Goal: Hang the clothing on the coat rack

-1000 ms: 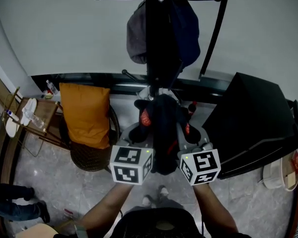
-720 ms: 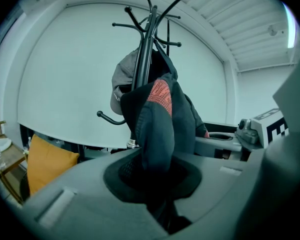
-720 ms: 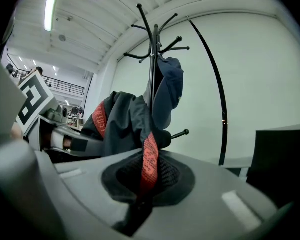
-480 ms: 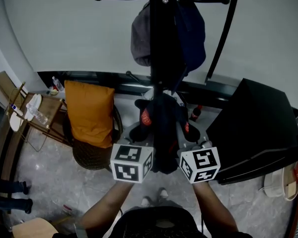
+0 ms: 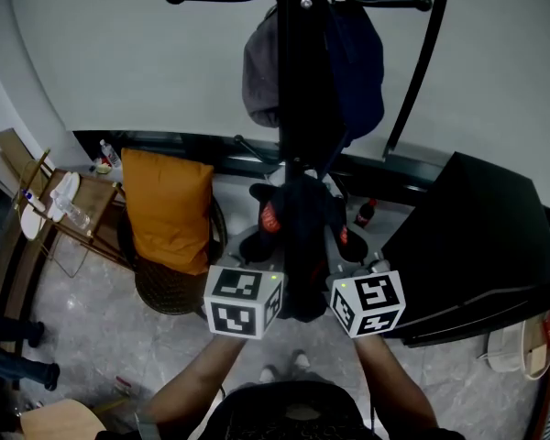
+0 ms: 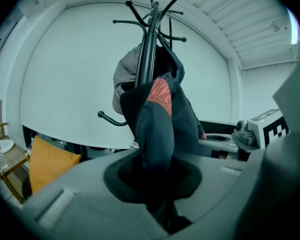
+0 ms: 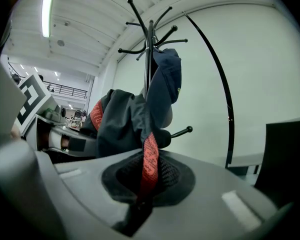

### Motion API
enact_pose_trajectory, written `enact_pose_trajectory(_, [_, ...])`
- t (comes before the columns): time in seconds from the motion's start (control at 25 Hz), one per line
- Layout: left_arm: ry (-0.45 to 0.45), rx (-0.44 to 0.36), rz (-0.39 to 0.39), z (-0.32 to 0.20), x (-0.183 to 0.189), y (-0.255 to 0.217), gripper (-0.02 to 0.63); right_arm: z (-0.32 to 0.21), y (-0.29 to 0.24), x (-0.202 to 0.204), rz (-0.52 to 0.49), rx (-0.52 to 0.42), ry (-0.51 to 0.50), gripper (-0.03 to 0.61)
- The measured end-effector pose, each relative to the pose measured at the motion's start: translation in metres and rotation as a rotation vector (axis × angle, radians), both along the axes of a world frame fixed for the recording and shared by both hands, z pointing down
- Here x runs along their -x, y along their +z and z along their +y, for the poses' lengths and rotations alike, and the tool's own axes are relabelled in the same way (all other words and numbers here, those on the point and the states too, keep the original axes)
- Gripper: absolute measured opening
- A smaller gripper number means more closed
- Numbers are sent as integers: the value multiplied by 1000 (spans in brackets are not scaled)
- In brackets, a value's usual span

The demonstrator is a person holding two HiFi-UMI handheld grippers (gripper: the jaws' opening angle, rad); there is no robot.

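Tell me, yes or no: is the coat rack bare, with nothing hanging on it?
No: a grey garment and a dark blue cap hang on the coat rack near its top.

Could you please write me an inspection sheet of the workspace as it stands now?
Surface: grey marble-look floor; no table in use.
Job's things: dark fabric garment with red-orange trim, bunched in front of the black metal coat rack, not yet on a hook; a grey fabric cap and a navy fabric cap hang there.
Clutter: orange cushion on a round wicker chair; wooden side table with bottles; large black box.
Grippers: left gripper and right gripper both have fingers shut on the garment.
Cables: nothing seen.
Surroundings: plain white wall.
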State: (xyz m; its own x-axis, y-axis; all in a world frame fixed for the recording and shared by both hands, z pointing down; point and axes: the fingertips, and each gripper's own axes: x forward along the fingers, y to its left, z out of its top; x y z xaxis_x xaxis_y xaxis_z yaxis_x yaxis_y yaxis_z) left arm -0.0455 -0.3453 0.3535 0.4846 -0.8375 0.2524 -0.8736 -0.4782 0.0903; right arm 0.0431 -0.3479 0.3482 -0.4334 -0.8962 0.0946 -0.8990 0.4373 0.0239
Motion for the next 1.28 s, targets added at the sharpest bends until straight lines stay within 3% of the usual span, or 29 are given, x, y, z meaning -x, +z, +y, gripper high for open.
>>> enact_pose_trajectory(1.28, [-51,22,-3,-18,-2,14,48,-16,22,0,20,43,-31,15])
